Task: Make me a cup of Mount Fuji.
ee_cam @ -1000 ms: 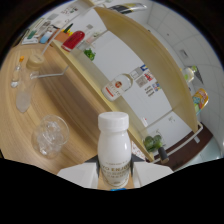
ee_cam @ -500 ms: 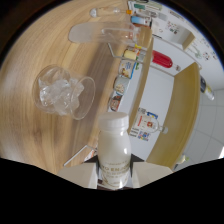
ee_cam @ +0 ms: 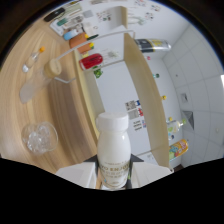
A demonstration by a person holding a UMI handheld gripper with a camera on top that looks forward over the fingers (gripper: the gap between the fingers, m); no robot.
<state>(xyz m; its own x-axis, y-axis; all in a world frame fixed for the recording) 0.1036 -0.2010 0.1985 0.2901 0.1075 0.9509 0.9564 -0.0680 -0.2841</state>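
Gripper (ee_cam: 114,176): fingers clamped on bottle (ee_cam: 113,150), cap on, carried clear of counter (ee_cam: 65,110) | Glass (ee_cam: 39,137): holds ice, left of bottle, near, likely the pour target | Empty cup (ee_cam: 31,90): farther left, tipped.

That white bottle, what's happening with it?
A person is using a handheld gripper to carry the white milk bottle. Its fingers are pressed on the bottle's sides, holding it up over the wooden table. The cap is on. A clear glass with ice sits on the table off to one side, and an empty glass stands farther along. Nothing is being poured yet.
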